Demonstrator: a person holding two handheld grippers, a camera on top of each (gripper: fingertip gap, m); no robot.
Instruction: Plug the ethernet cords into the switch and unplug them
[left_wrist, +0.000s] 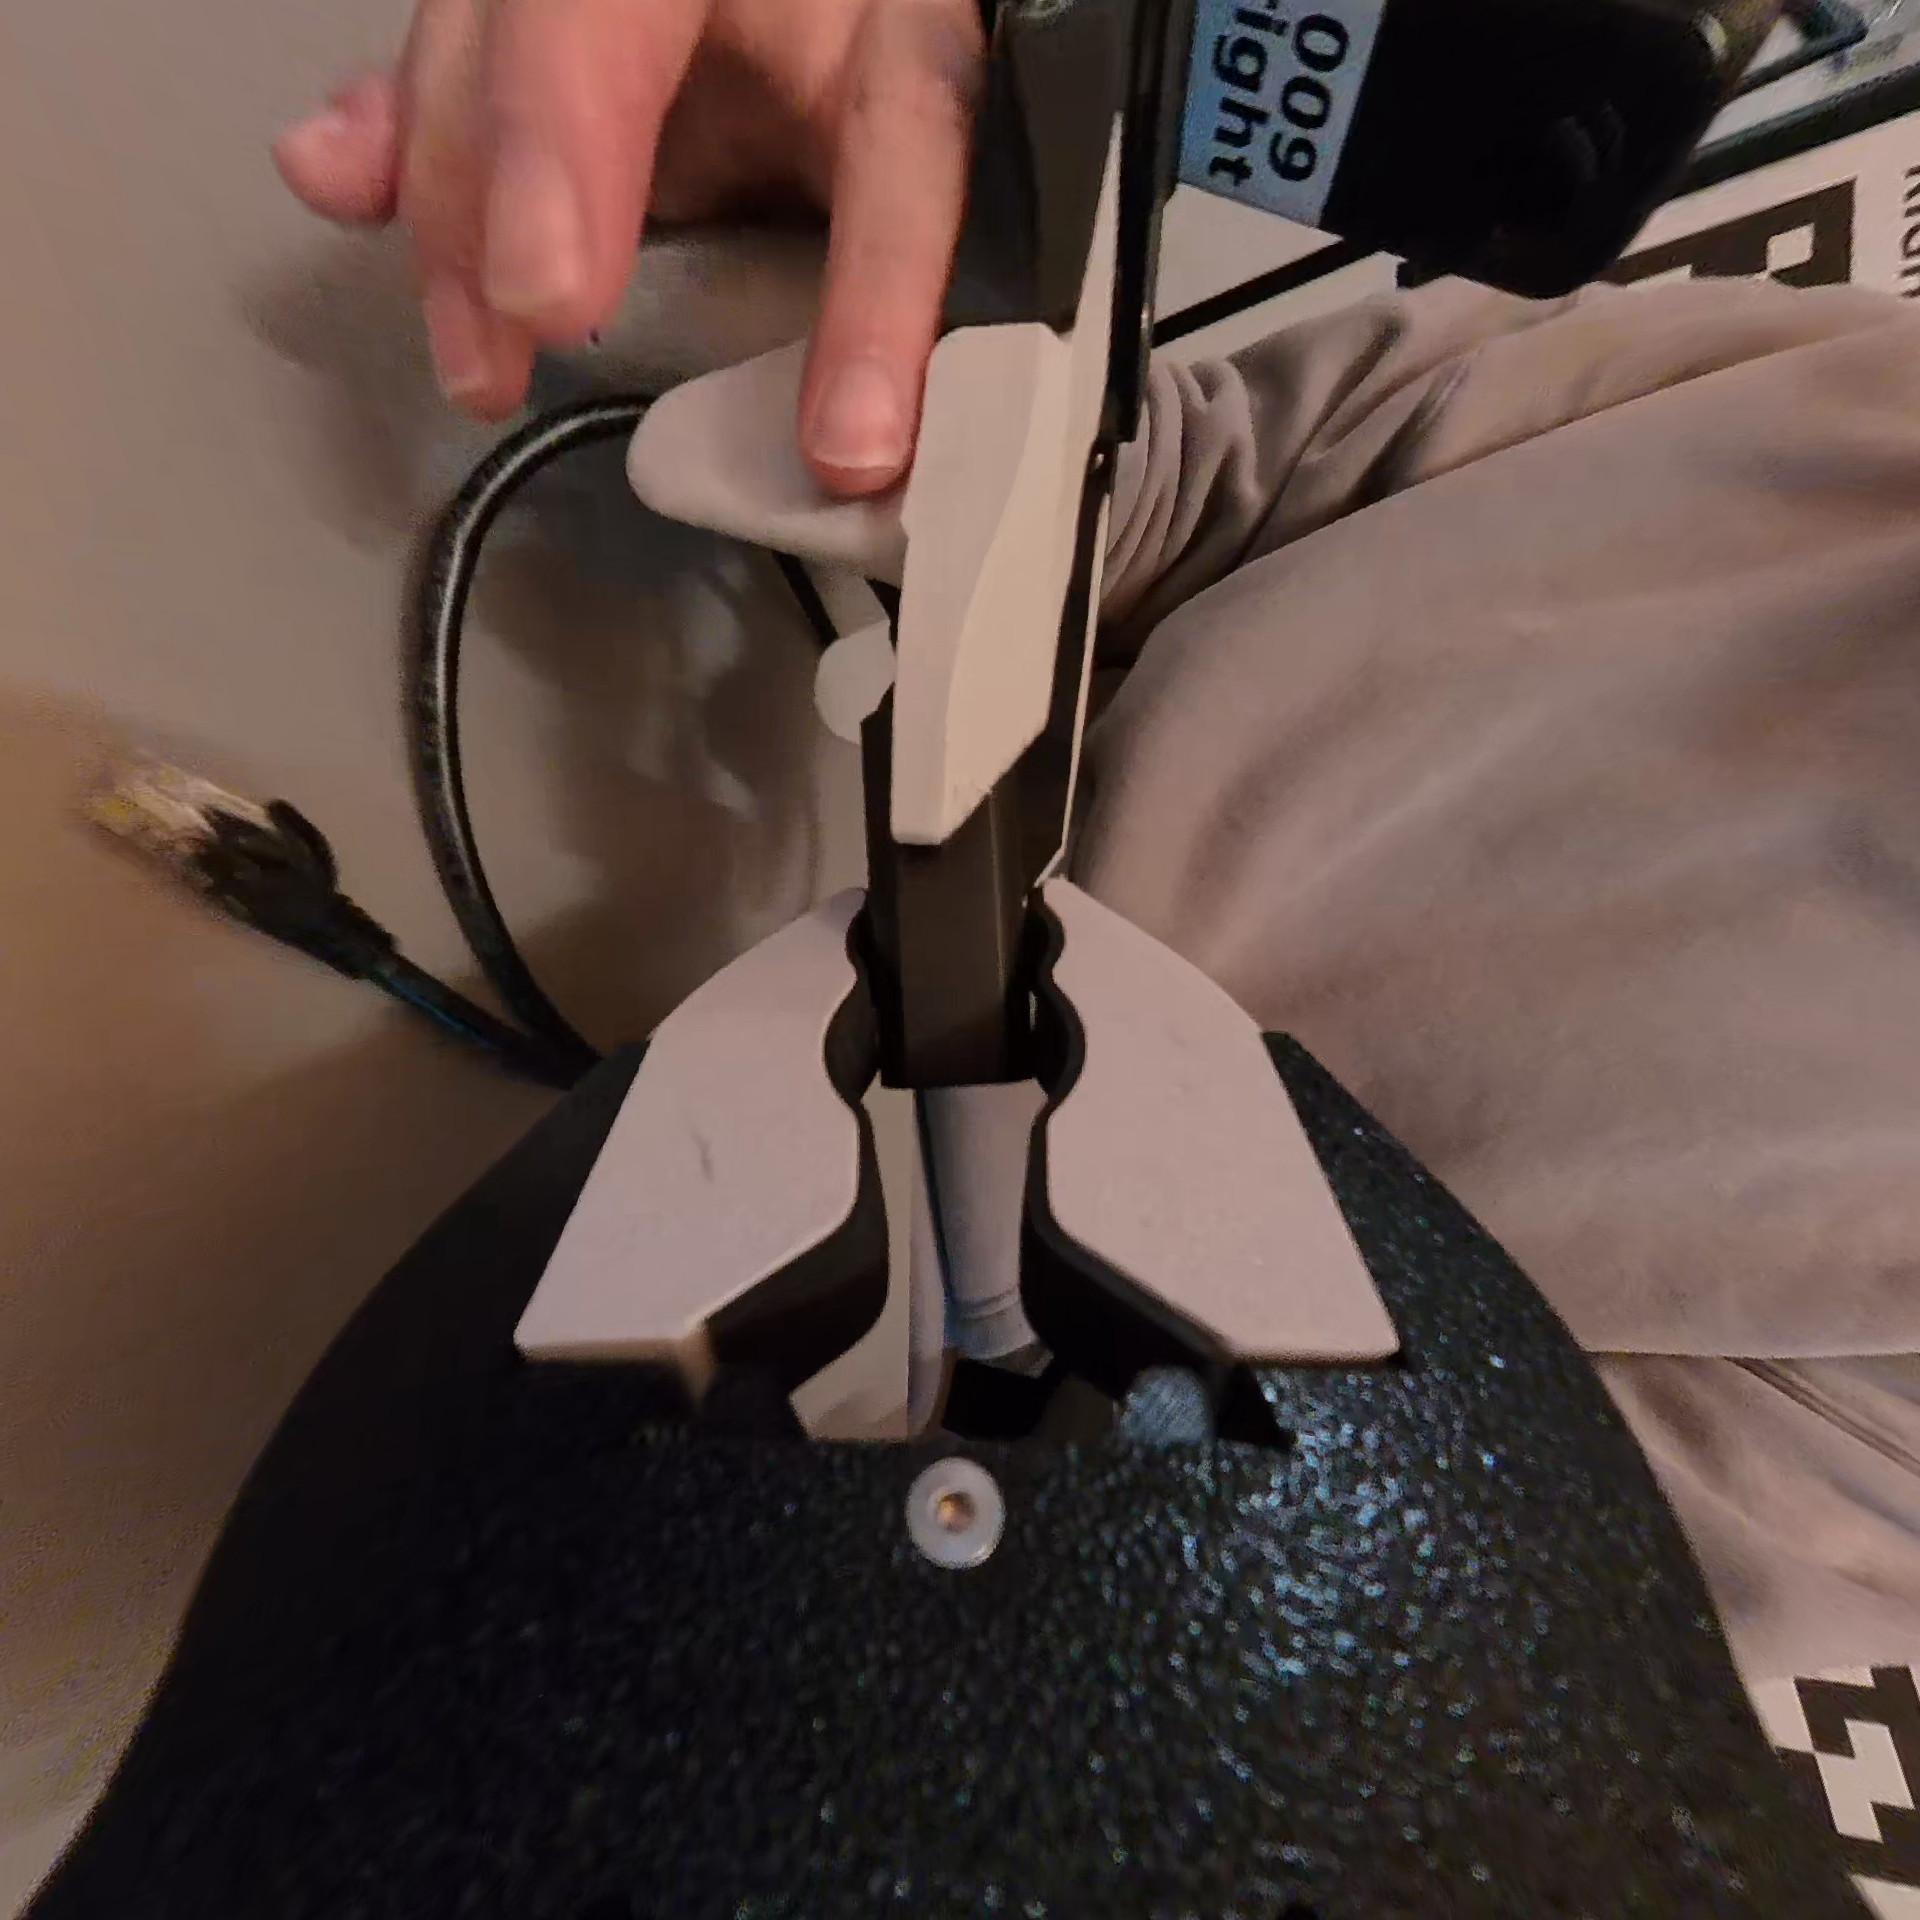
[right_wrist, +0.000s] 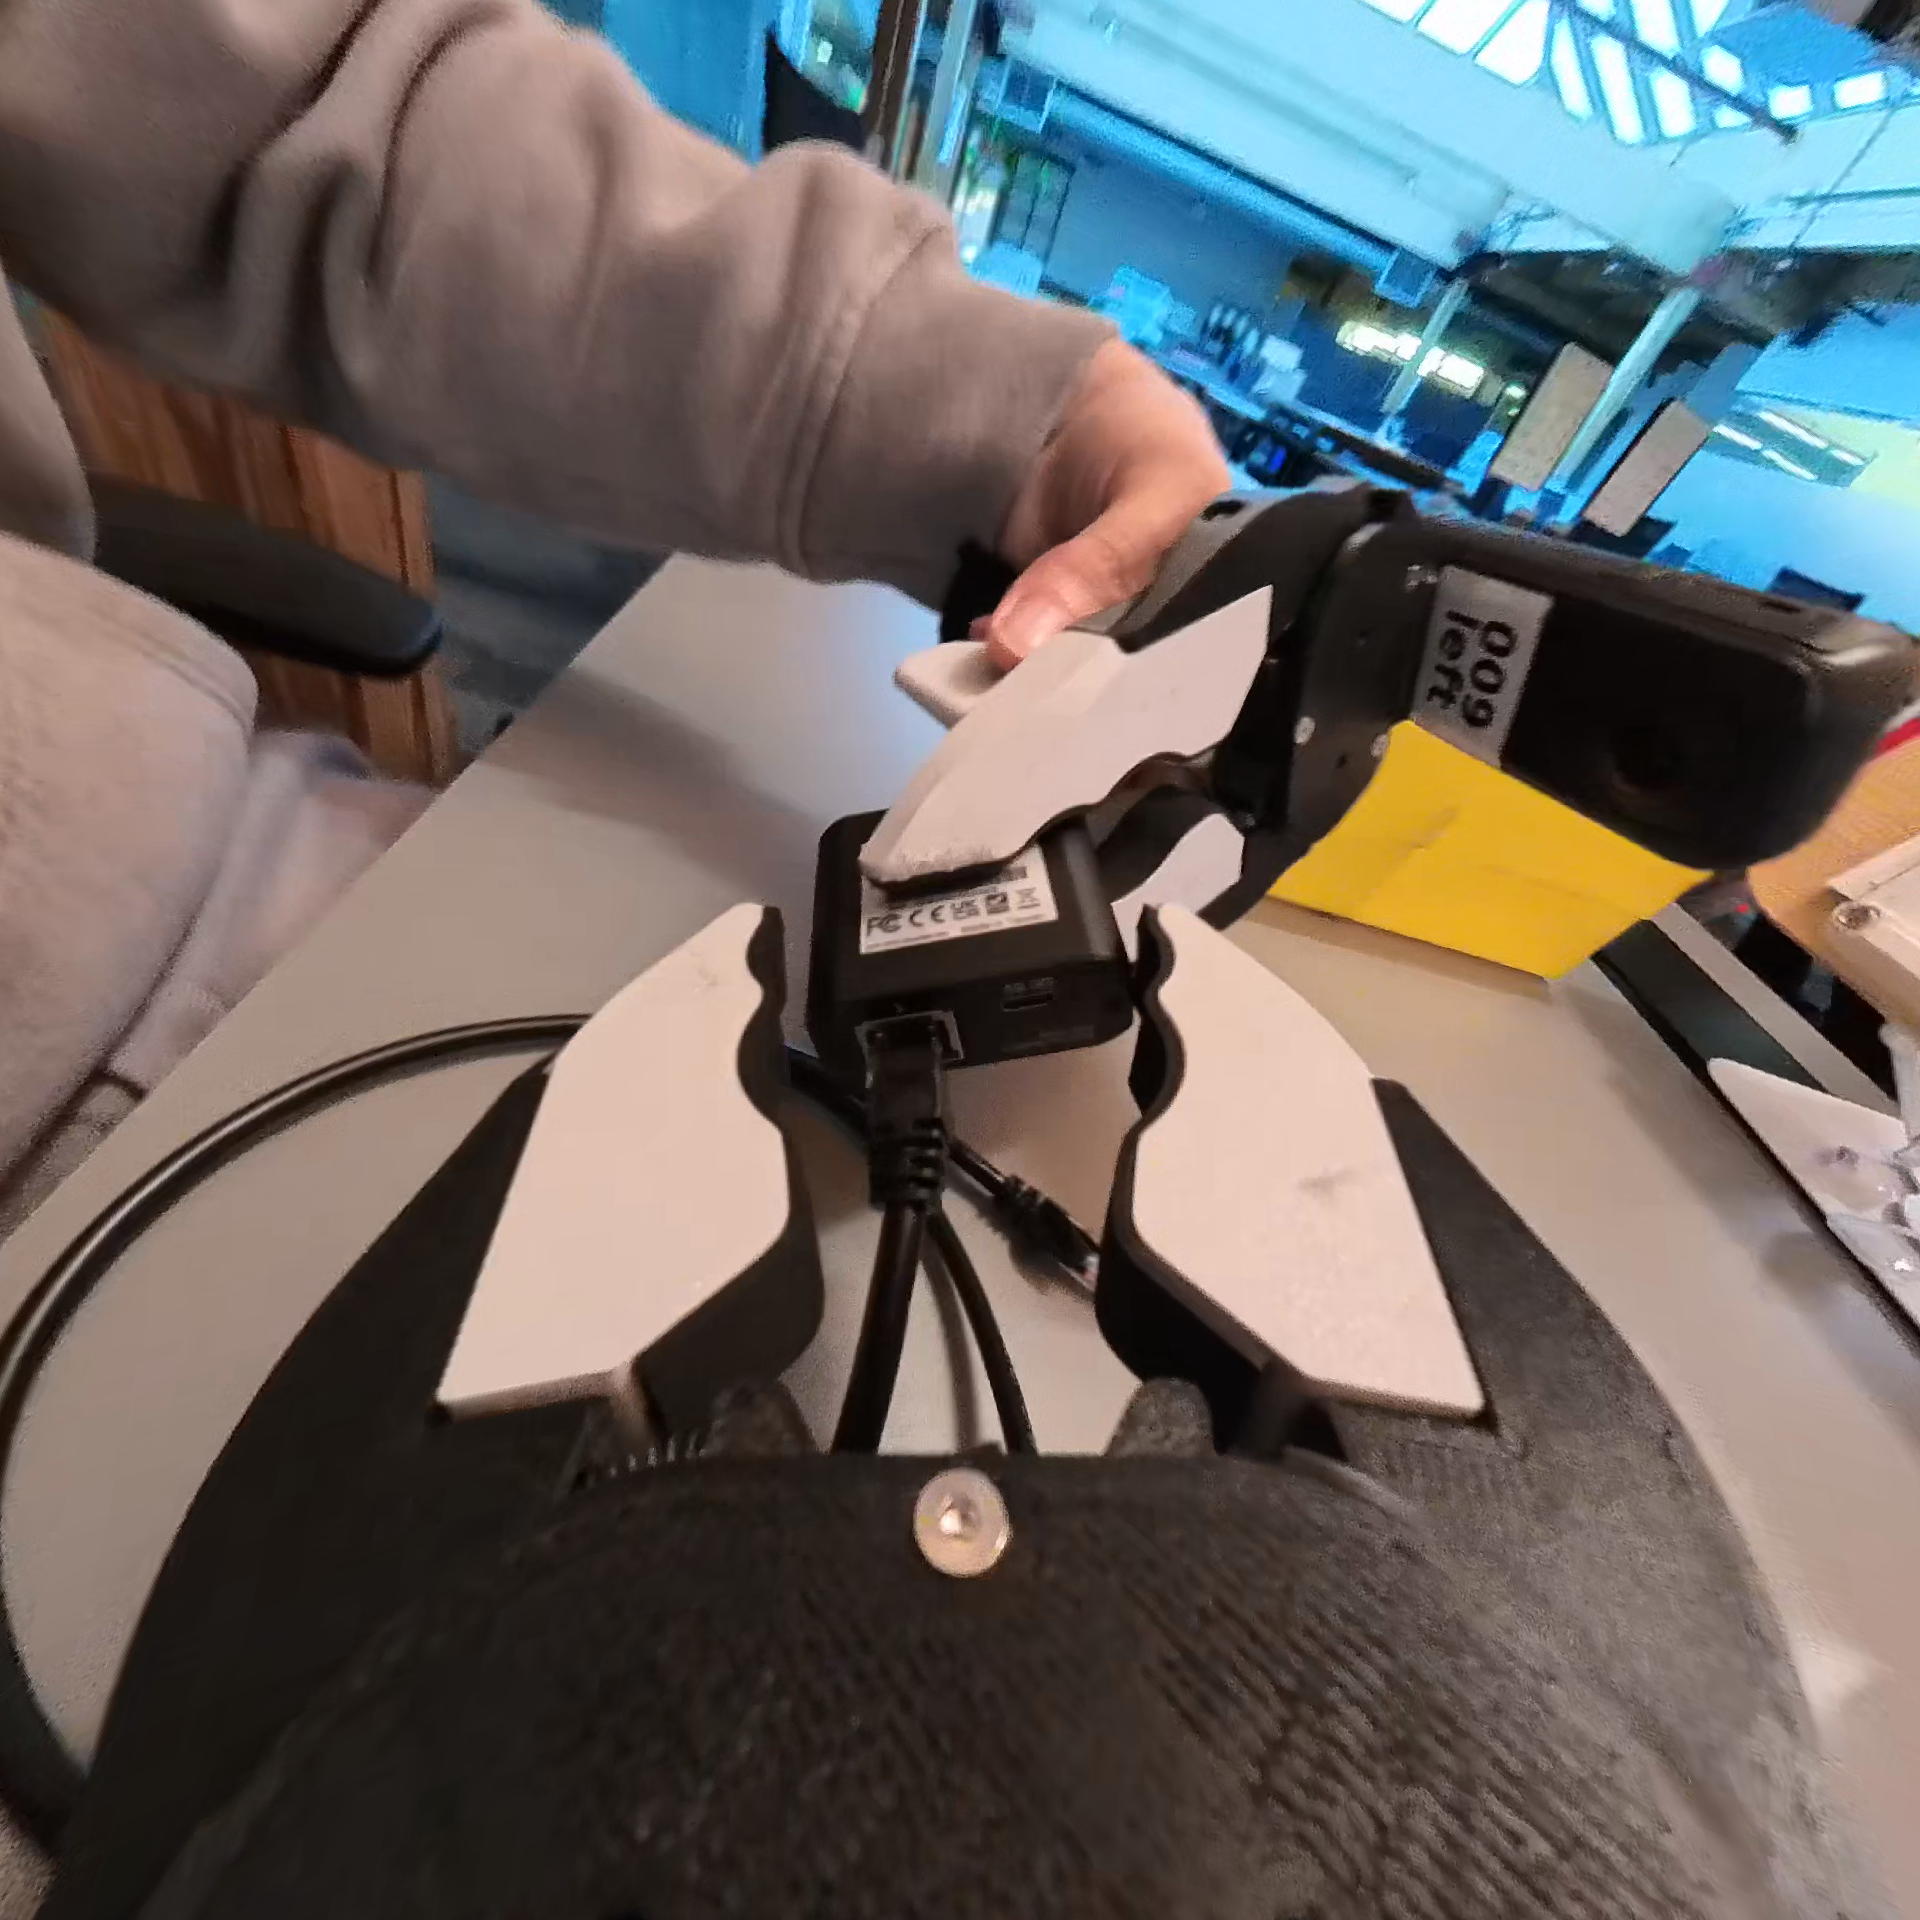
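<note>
The left hand-held gripper (right_wrist: 935, 862) is clamped on the small black plastic switch box (right_wrist: 966, 956) held just above the pale grey counter (right_wrist: 644, 790), while the right hand-held gripper (right_wrist: 951, 1049) stands apart around the plugged-in black ethernet cord (right_wrist: 906, 1101), so unplugging seems next: close on the plug and pull straight back, where only loose cable lies.

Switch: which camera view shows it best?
The right wrist view. It shows the black switch whole: its labelled face, its port side and the ethernet cord plugged in. The left wrist view shows only a narrow dark edge of it, clamped between the left tongs.
</note>
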